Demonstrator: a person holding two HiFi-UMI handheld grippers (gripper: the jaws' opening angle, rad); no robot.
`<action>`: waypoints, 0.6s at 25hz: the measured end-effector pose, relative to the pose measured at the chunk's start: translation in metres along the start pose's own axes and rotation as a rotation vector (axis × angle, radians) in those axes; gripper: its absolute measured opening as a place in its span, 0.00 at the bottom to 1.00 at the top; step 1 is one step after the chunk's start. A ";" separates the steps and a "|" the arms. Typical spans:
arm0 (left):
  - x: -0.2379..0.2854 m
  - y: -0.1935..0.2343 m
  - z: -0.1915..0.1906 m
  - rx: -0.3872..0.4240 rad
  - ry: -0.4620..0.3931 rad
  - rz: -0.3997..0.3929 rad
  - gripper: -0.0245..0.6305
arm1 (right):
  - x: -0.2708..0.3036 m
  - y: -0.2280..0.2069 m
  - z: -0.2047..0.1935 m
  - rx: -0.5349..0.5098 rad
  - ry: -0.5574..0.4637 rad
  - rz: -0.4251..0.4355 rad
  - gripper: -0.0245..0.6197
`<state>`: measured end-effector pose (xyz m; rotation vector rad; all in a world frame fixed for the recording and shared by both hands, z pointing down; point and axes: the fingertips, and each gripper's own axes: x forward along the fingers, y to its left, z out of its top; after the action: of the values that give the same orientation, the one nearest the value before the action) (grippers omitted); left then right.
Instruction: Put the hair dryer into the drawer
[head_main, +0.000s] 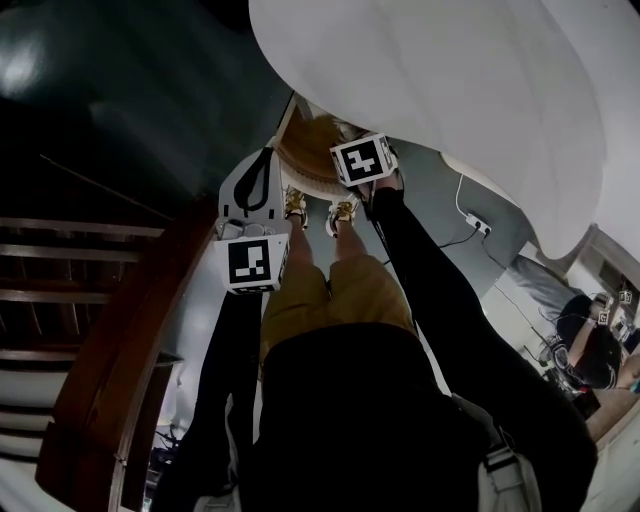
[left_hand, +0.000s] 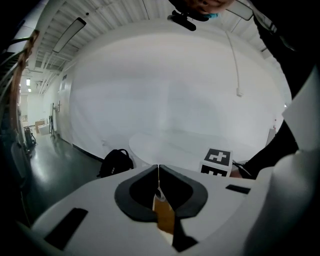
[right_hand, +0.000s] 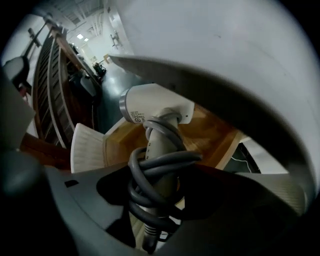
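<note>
A white hair dryer (right_hand: 155, 102) with its grey cord (right_hand: 160, 165) wound round the handle hangs nozzle-end down in the right gripper view. My right gripper (right_hand: 157, 192) is shut on the cord-wrapped handle and points steeply down. Beneath it lies the open wooden drawer (right_hand: 212, 127), under the edge of the white table. In the head view the right gripper's marker cube (head_main: 361, 160) sits over the drawer (head_main: 303, 150). My left gripper (head_main: 264, 162) hovers just left of the drawer, its jaws shut with the tips touching and nothing held (left_hand: 158, 168).
A big white round table (head_main: 450, 90) overhangs the drawer. Dark wooden slatted furniture (head_main: 100, 300) stands at the left. A power strip (head_main: 478, 224) and its cable lie on the floor to the right. A black backpack (left_hand: 114, 162) rests on the floor. Another person (head_main: 590, 350) is at the far right.
</note>
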<state>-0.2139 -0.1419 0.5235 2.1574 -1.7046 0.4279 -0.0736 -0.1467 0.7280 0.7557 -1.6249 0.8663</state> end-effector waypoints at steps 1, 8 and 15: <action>0.000 0.002 -0.001 -0.002 0.004 -0.003 0.07 | 0.002 -0.001 0.004 0.030 -0.017 -0.010 0.45; 0.004 0.008 -0.004 -0.012 0.023 -0.022 0.07 | 0.016 -0.005 0.018 0.173 -0.155 -0.090 0.45; 0.005 0.011 -0.005 -0.025 0.035 -0.032 0.07 | 0.023 -0.008 0.025 0.281 -0.243 -0.160 0.45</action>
<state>-0.2240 -0.1463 0.5308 2.1442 -1.6455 0.4315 -0.0845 -0.1729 0.7486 1.2108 -1.6439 0.9247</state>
